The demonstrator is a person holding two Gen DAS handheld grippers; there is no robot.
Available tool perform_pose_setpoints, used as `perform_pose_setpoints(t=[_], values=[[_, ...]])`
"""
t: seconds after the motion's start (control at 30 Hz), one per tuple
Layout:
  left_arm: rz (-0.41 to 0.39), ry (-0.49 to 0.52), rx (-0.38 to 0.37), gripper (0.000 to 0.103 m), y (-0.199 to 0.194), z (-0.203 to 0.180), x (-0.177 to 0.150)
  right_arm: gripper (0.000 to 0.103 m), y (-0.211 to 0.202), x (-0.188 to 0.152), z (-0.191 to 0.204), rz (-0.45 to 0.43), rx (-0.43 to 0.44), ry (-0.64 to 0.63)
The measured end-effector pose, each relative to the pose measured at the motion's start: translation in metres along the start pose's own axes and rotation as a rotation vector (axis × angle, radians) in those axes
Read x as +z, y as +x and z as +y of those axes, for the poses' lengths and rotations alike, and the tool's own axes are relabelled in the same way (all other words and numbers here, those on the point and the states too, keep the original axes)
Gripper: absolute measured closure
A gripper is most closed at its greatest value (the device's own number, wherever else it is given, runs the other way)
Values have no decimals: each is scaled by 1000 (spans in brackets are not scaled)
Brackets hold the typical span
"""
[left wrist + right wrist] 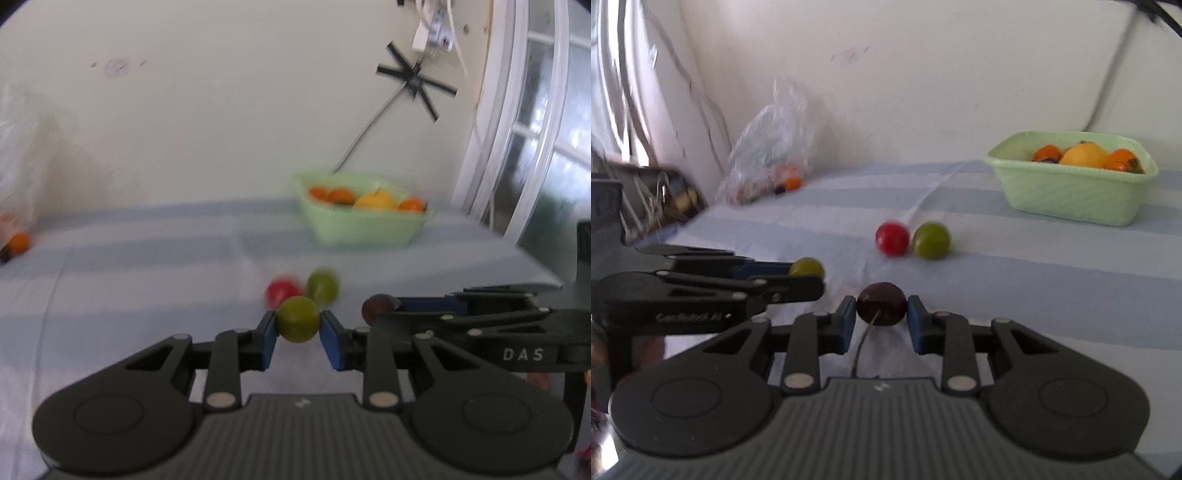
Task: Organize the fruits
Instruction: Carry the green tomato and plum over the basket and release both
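Right now my left gripper [298, 325] jaws clamp a green fruit [298, 325] and my right gripper [881, 304] jaws a dark cherry [881, 304]; carrying toward the green basket [1071, 192] at two o'clock, either smooth round fruit might squirt free.

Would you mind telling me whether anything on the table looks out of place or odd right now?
Two small round fruits, a red one and a green one, lie loose on the striped cloth, well short of the green basket that holds the other fruit. A few more sit by the plastic bag at the wall. Nothing looks spilled or damaged.
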State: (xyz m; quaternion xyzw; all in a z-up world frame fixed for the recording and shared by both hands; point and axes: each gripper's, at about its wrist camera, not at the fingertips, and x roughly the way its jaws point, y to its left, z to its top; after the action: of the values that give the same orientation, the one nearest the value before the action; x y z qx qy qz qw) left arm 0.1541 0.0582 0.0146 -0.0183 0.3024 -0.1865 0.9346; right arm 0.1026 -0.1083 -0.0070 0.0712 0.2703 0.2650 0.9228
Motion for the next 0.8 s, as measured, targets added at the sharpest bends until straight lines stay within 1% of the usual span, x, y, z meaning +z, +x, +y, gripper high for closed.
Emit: perform_pose_setpoints(t=[0.07, 0.13, 0.2, 0.3, 0.37, 0.43, 0.5, 0.63, 0.67, 0.73, 0.77, 0.8], values=[[-15, -20, -39, 77, 13, -4, 21, 71, -12, 13, -11, -66, -28, 15], [-25, -47, -84, 77, 32, -8, 45, 70, -23, 29, -24, -144, -82, 25], [-25, -86, -126, 77, 51, -12, 66, 70, -28, 44, -39, -202, -127, 31], [0, -174, -213, 76, 88, -14, 91, 70, -25, 63, -65, -249, -193, 46], [23, -220, -247, 76, 111, -15, 101, 70, -18, 72, -84, -266, -226, 71], [42, -249, -249, 76, 131, -15, 107, 70, -10, 78, -102, -263, -262, 103], [62, -267, -244, 76, 149, -15, 111, 70, -1, 83, -117, -258, -275, 142], [95, -270, -211, 76, 176, -13, 114, 70, 13, 88, -137, -232, -309, 175], [98, -273, -208, 74, 179, -13, 114, 69, 16, 87, -139, -229, -310, 177], [96, -277, -207, 63, 182, -12, 115, 67, 20, 84, -140, -226, -318, 171], [91, -275, -203, 61, 181, -12, 115, 59, 21, 83, -140, -225, -320, 162], [90, -276, -202, 60, 180, -12, 117, 59, 20, 83, -138, -226, -324, 150]])
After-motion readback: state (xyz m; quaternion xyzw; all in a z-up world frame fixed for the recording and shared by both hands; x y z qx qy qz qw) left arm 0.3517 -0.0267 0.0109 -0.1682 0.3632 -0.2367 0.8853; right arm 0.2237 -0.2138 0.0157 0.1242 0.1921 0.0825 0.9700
